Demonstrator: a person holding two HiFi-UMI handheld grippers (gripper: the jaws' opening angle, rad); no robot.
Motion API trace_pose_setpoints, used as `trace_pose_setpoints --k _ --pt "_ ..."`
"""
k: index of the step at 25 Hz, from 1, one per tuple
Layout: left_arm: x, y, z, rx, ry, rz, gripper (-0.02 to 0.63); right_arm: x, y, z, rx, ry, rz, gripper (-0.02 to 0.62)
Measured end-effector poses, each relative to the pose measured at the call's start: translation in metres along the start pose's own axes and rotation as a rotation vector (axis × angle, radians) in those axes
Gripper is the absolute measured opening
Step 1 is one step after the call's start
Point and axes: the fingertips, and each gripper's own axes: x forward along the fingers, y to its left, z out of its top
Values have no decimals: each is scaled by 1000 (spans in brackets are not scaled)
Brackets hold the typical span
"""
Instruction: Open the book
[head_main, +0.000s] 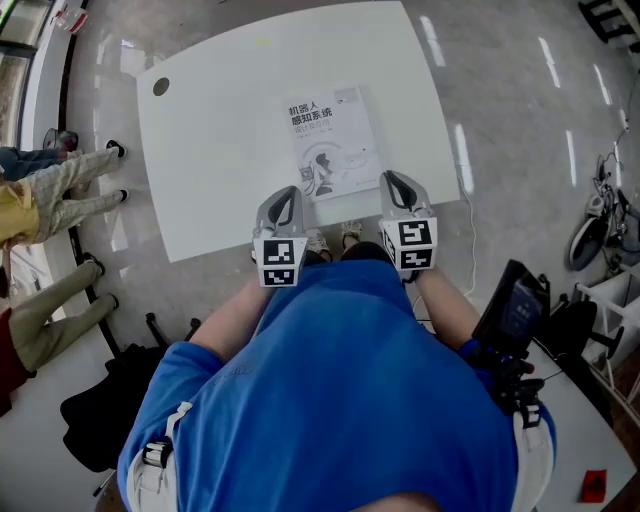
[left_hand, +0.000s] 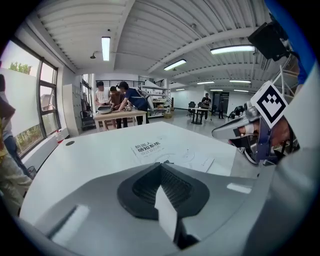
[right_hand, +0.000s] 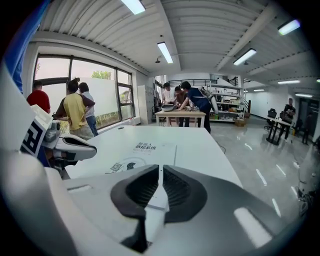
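The head view looks steeply down from above the person's blue shirt (head_main: 330, 380) onto the white desk (head_main: 220, 150). It is far enough off to take in most of the desk top, the book (head_main: 333, 140), and the left gripper (head_main: 285, 192) and right gripper (head_main: 398, 178) at the near edge. Each gripper view sits low and close behind its own jaws, facing across the desk top into the room, and each catches the other gripper at its inner edge. All three views share the desk top and the book, and the two gripper views also share the people (left_hand: 120, 97) at a far table (right_hand: 180, 115).
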Motion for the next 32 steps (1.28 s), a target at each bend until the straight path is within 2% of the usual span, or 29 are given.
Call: trace_pose_setpoints --k 4,9,16,24,32 --pt "17 -6 -14 23 54 -17 0 20 -6 -17 34 81 43 77" --pt "30 -11 -34 62 123 -34 0 44 -6 -35 72 176 93 99" --pt "38 -13 -50 70 185 -45 0 64 -8 -49 141 276 134 132" --pt "38 -10 -50 74 200 -42 0 67 -7 -47 193 319 154 133" --pt "39 -9 -55 88 207 -33 0 63 -3 -43 199 303 163 133"
